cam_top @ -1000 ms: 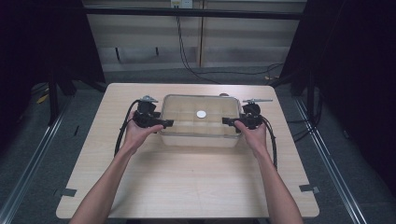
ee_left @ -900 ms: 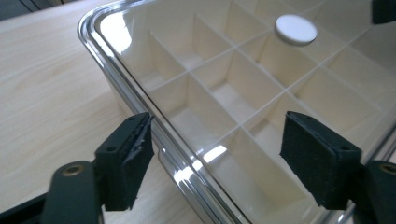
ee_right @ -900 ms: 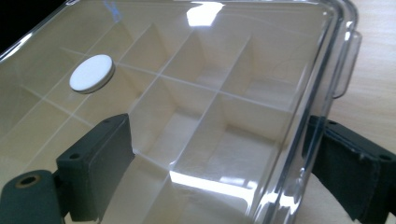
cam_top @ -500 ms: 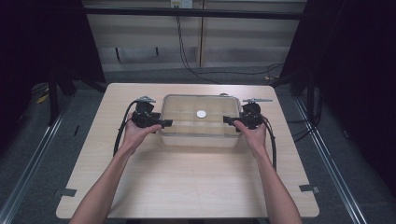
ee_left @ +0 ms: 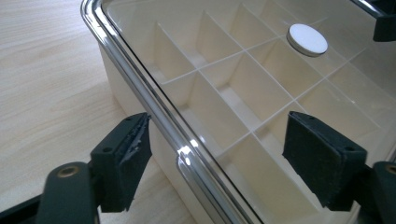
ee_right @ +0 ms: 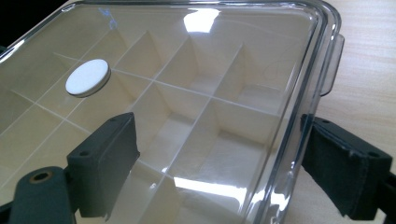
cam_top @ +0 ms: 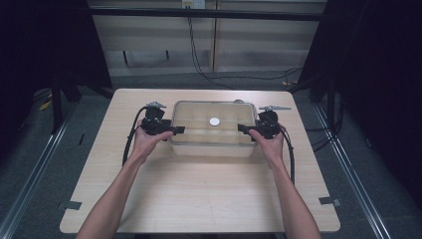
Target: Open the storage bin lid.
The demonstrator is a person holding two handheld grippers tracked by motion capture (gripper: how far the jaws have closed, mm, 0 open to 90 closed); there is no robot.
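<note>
straddling the short ends of the box (cam_top: 211, 130), one tool to each end. box sitting on the counter (cam_top: 199, 199) toward its far half, roughly centred, clear lid (ee_right: 187, 70) on top with a white knob (cam_top: 214, 121) at its middle, dividers (ee_left: 233, 88) showing through.

left tool (cam_top: 171, 130) standing open, jaws wide apart: one jaw outside the wall over the counter, the other over the lid, rim (ee_left: 140, 88) running between them and touching neither. right tool (cam_top: 245, 128) likewise open, one jaw above the lid, the other out past the edge near the side latch (ee_right: 329, 65), nothing gripped.

judging the step as taking hold of the lid or box by both ends. doing it well probably meaning:
- sliding each tool further in, so the pads overlap the rim fully before closing.
- keeping the right tool clear of the latch, or else seating squarely on it if unlatching is meant; hard to tell which from here.
- closing both together and with even pressure, the plastic being smooth and glossy, likely to slip under a shallow pinch.
- holding both at matching height, avoiding a tilt that could jam the lid on the walls.
- lifting slowly and straight up, watching for the base rising along.
</note>
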